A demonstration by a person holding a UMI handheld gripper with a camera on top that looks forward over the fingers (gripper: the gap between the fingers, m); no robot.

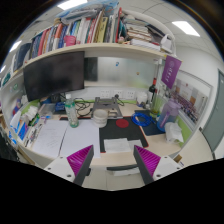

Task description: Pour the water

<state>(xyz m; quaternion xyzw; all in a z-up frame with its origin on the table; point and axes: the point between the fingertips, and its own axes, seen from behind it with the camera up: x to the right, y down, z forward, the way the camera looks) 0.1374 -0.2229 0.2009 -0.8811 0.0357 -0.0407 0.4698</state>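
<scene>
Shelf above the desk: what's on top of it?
The shelf carries a row of upright books along its length, with a stack lying flat near its right end. Anything behind the books is covered. The claw is open, holding nothing.

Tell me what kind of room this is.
Likely an office or lab workspace: a shelf of books runs above a dark monitor, over a cluttered desk. The gripper hangs open, holding nothing.

Cluttered desk (pixel 60 135), dark monitor (pixel 54 76), bookshelf (pixel 85 35) above, ceiling lights (pixel 185 28)
</scene>
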